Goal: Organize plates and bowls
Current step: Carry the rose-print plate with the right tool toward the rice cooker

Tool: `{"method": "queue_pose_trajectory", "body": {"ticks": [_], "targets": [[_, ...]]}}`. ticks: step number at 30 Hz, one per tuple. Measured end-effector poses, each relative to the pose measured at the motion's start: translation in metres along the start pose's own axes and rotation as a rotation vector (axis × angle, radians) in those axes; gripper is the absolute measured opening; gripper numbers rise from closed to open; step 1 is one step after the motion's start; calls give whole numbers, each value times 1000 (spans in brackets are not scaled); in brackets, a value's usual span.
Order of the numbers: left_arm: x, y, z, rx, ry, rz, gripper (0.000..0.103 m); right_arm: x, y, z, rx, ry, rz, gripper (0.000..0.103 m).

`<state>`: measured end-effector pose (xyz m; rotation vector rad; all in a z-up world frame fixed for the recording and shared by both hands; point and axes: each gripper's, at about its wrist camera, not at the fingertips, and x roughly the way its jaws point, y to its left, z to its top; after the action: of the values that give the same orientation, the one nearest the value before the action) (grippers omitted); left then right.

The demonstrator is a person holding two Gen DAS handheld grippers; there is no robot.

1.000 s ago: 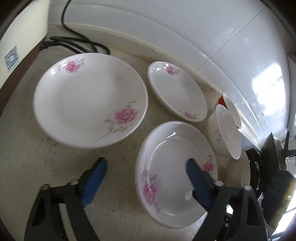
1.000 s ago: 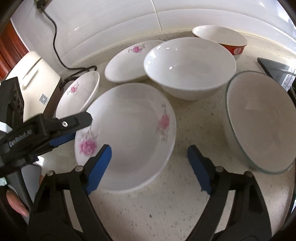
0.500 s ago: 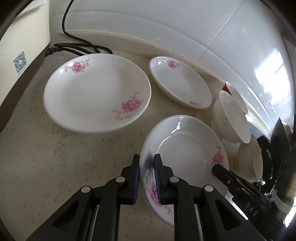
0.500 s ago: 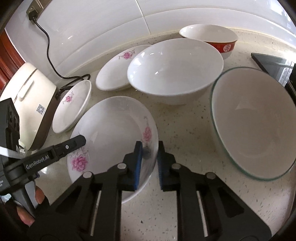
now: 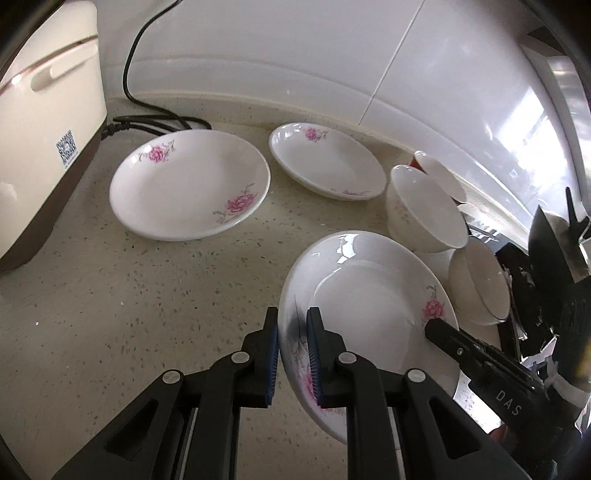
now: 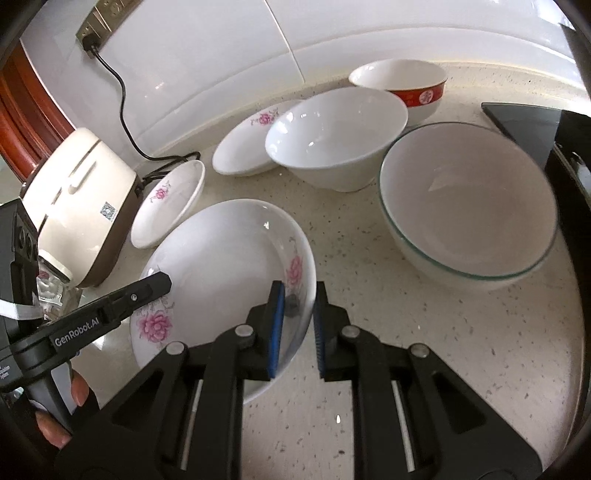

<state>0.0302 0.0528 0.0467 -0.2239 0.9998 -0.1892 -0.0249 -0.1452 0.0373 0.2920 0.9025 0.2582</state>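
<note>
A white plate with pink flowers (image 5: 369, 291) is held at two opposite edges. My left gripper (image 5: 291, 332) is shut on its near-left rim, blue pads on either side. My right gripper (image 6: 299, 306) is shut on the opposite rim beside a pink flower. The plate tilts slightly above the speckled counter. Behind it lie a larger flowered plate (image 5: 188, 188) and a smaller flowered plate (image 5: 328, 166). A plain white bowl (image 6: 332, 133), a red-banded bowl (image 6: 402, 83) and a glass-rimmed bowl (image 6: 469, 206) stand to the right.
A cream rice cooker (image 5: 40, 122) stands at the left, its black cord (image 5: 155, 118) running along the tiled wall to a socket (image 6: 96, 33). A black stove top (image 6: 524, 122) fills the far right. A person's fingers (image 6: 55, 428) hold the left gripper's handle.
Both grippers were open over the near plate a second ago and closed on its opposite rims. Since then both have pulled back and up a little, the plate with them.
</note>
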Motion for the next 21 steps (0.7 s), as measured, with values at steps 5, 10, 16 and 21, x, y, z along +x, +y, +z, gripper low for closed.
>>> {"method": "queue_pose_trajectory", "body": {"ticks": [5, 10, 16, 21], "targets": [[-19, -3, -6, 3, -34, -4, 15, -13, 8, -3, -21, -25, 3, 18], [-38, -3, -10, 12, -78, -6, 15, -30, 17, -6, -46, -52, 11, 18], [-59, 3, -18, 1, -119, -8, 15, -47, 36, -13, -89, -76, 16, 18], [-75, 12, -26, -13, -148, -6, 15, -63, 49, -23, -126, -87, 25, 18]]}}
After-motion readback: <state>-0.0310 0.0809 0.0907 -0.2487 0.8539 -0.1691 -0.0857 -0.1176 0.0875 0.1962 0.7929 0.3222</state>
